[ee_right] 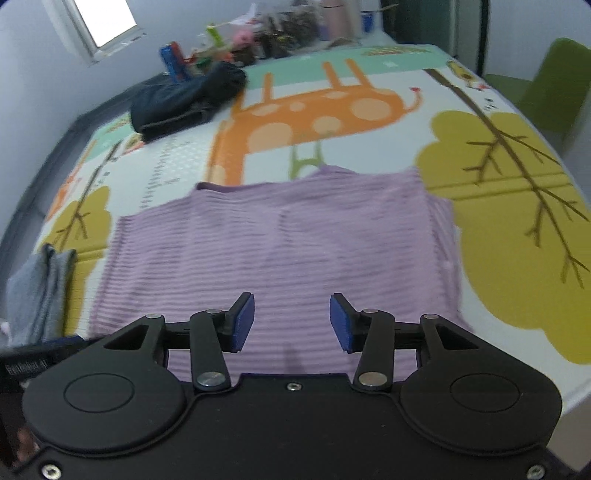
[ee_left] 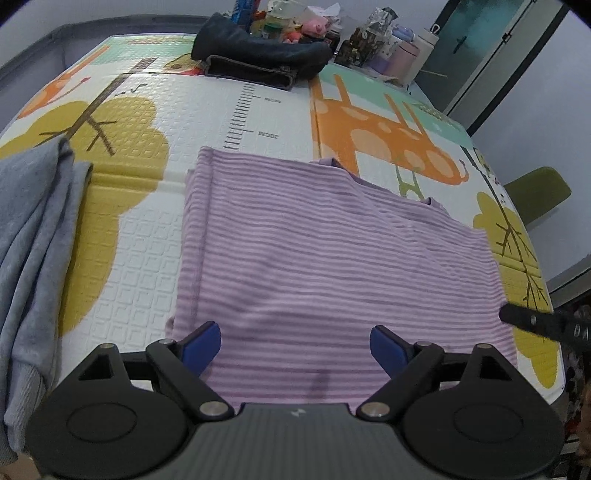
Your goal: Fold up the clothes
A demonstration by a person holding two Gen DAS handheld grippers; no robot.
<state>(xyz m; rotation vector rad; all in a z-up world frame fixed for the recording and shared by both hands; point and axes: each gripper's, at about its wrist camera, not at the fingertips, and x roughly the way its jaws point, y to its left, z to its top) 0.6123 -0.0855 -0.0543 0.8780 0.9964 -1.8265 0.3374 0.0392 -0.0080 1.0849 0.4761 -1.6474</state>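
A purple striped garment lies flat on the patterned play mat, folded into a rough rectangle. My left gripper hovers over its near edge, open wide, with nothing between the blue pads. In the right wrist view the same purple garment spreads out ahead. My right gripper is over its near part, open about halfway, with only cloth below the pads and none pinched. A black finger of the right gripper shows at the right edge of the left wrist view.
A grey garment lies crumpled at the left of the mat. Dark folded clothes sit at the far side, with toys and bottles behind them. A green chair stands beyond the mat's right edge.
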